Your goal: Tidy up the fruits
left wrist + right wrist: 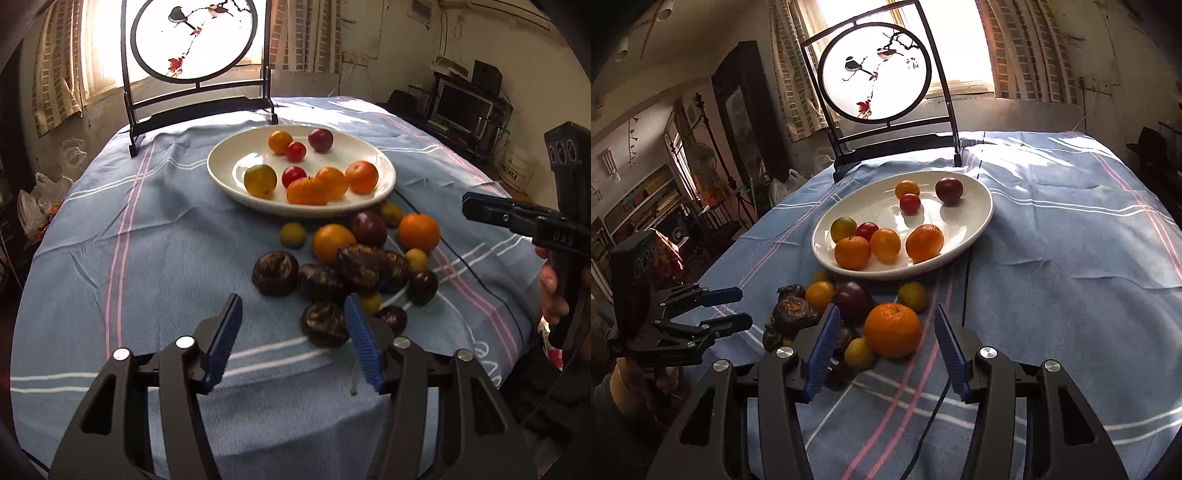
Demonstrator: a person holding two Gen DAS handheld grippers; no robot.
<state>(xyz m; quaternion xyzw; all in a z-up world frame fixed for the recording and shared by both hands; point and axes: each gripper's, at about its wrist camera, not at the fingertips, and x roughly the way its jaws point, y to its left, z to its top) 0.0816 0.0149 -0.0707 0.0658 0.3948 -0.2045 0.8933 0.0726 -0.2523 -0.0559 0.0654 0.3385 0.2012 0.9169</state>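
A white plate (221, 162) (979, 199) holds several small fruits: oranges, red tomatoes, a plum, a yellow-green fruit. In front of it a loose pile lies on the blue cloth: an orange (418, 232) (892, 330), a dark plum (368, 229) (854, 301), small yellow fruits and dark wrinkled fruits (275, 272) (792, 308). My left gripper (293, 339) is open and empty, just short of the nearest wrinkled fruit (324, 324); it also shows in the right wrist view (733, 308). My right gripper (884, 350) is open and empty, with the orange between its fingers' line; it also shows in the left wrist view (480, 206).
A round bird-painting screen on a black stand (195, 40) (875, 77) stands behind the plate at the table's far edge. A thin dark cable (964, 295) runs over the striped blue tablecloth (129, 240). Shelves and clutter surround the table.
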